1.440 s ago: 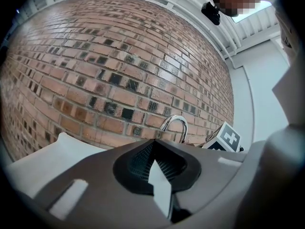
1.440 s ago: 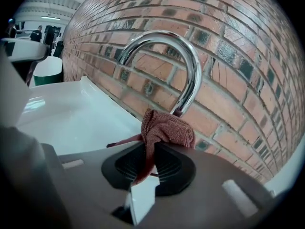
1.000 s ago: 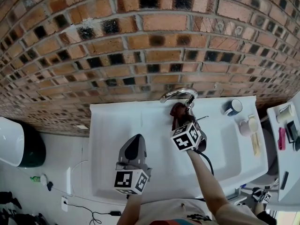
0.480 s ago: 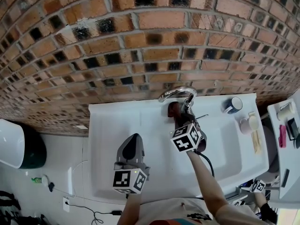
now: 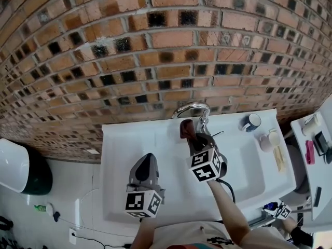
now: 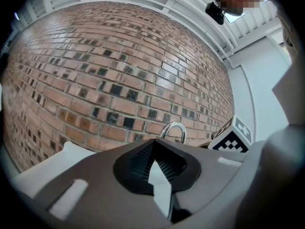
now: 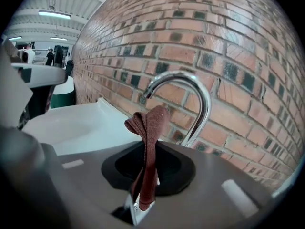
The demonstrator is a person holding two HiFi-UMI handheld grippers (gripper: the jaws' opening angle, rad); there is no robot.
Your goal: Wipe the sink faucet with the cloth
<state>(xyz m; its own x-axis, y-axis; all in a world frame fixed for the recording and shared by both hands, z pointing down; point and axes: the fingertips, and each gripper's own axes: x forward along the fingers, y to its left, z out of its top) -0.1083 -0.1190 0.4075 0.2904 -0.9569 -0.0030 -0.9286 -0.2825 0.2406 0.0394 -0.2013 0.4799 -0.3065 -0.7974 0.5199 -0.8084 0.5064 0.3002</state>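
Note:
A curved chrome faucet (image 5: 191, 108) rises at the back edge of the white sink (image 5: 124, 139), against the brick wall. My right gripper (image 5: 191, 135) is just in front of the spout, shut on a dark red cloth (image 5: 185, 129) that sticks up from its jaws. In the right gripper view the folded cloth (image 7: 148, 128) stands upright close before the faucet (image 7: 190, 87), apart from it. My left gripper (image 5: 147, 166) hovers over the sink's left half, shut and holding nothing. From the left gripper view the faucet (image 6: 174, 130) shows beyond the jaws.
A dark mug (image 5: 252, 122) and a small pale container (image 5: 268, 139) stand on the sink's right rim. A white shelf (image 5: 311, 139) with small items lies at the far right. A white and dark green fixture (image 5: 21, 165) sits on the floor at the left.
My right gripper has carried the cloth a little left and nearer the faucet spout. The left gripper has stayed in place.

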